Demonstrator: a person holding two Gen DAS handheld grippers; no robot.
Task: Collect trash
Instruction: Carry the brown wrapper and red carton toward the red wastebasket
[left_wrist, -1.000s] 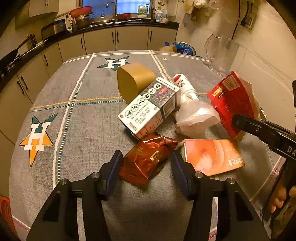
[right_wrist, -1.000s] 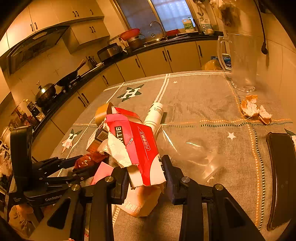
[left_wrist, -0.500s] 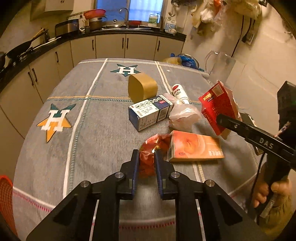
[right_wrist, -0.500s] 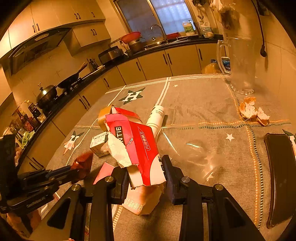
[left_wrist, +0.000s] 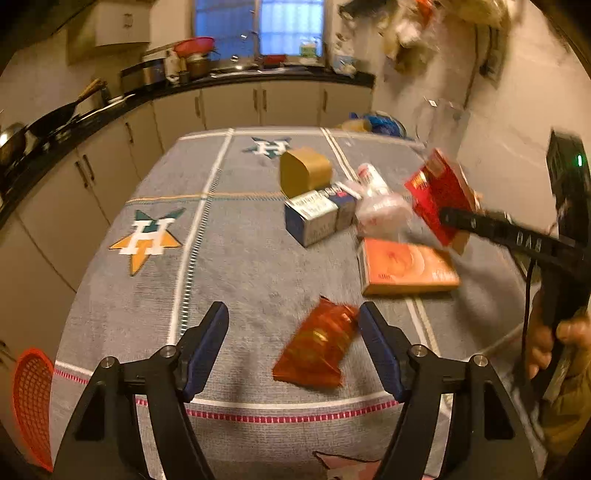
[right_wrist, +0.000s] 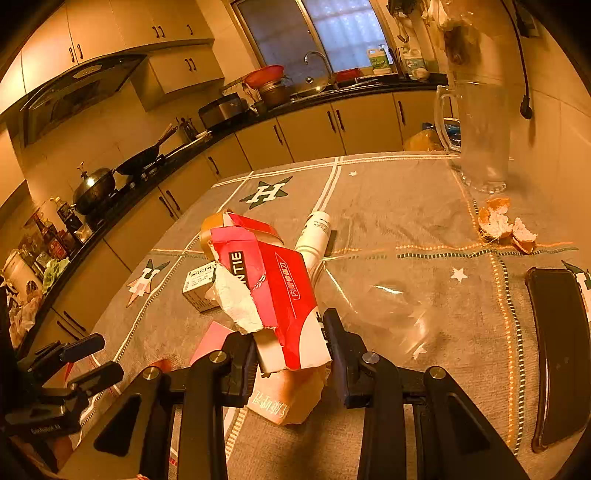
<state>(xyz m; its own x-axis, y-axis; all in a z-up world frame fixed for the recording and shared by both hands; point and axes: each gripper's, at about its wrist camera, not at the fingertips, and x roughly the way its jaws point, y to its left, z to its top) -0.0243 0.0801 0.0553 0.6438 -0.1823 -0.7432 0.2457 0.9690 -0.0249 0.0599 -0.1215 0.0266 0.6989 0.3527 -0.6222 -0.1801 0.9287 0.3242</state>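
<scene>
A crumpled red-brown foil wrapper (left_wrist: 317, 345) shows blurred between the jaws of my left gripper (left_wrist: 293, 343), close to the right finger, over the near edge of the table. The jaws are opening and neither pad presses on it. My left gripper (right_wrist: 92, 356) also appears at the lower left in the right wrist view. My right gripper (right_wrist: 290, 343) is shut on a torn red carton (right_wrist: 280, 288), held above the table. That red carton (left_wrist: 439, 192) shows at the right in the left wrist view too.
On the grey tablecloth (left_wrist: 236, 266) lie an orange flat box (left_wrist: 406, 267), a white-blue box (left_wrist: 317, 218), a tan container (left_wrist: 304, 171), a white bottle (left_wrist: 373, 177) and a plastic bag (left_wrist: 384, 216). Glass pitcher (right_wrist: 480, 136), orange peel (right_wrist: 502, 225), black phone (right_wrist: 557, 350). A red basket (left_wrist: 31, 398) sits low left.
My left gripper shut on the foil wrapper, drew it back toward the table's near edge, then spread its jaws; the wrapper now sits loose between them. The right gripper and carton stayed put.
</scene>
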